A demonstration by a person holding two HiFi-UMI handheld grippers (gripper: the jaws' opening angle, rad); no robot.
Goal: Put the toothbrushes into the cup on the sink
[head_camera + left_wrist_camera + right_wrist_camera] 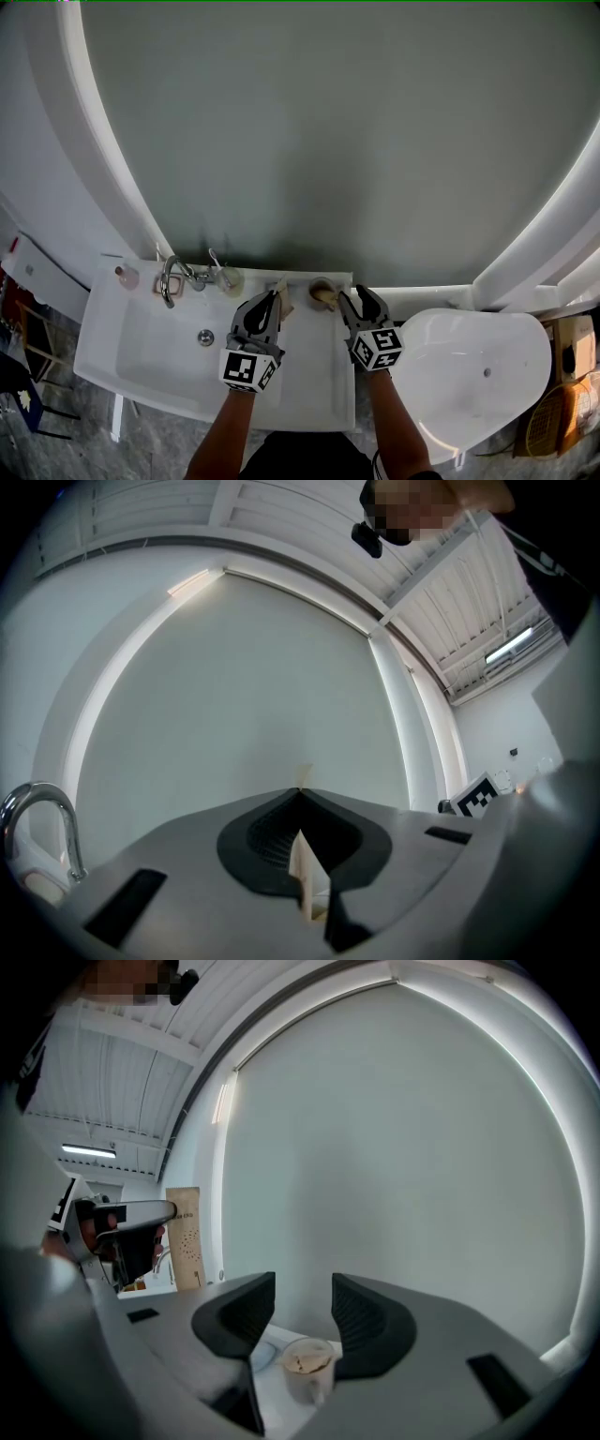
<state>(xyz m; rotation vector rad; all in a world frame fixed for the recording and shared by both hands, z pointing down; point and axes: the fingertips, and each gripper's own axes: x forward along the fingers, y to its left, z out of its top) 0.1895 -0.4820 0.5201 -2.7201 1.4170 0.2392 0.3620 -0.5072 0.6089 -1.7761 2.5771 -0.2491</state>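
A beige cup [322,293] stands at the back of the white sink counter [309,384], against the wall. My right gripper [361,298] is just right of it, open and holding nothing. In the right gripper view the cup [307,1363] sits low under the parted jaws of the right gripper [303,1302]. My left gripper [273,302] hovers left of the cup, shut on a flat brown toothbrush pack [281,296]. That pack [185,1237] stands upright in the right gripper view. Edge-on, the pack [305,874] shows between the closed jaws of the left gripper [300,794].
A chrome tap [172,277] rises at the back of the basin, with a small bottle [127,276] to its left and another [228,277] to its right. The drain [205,337] lies in the basin. A white rounded fixture [478,375] sits right of the sink.
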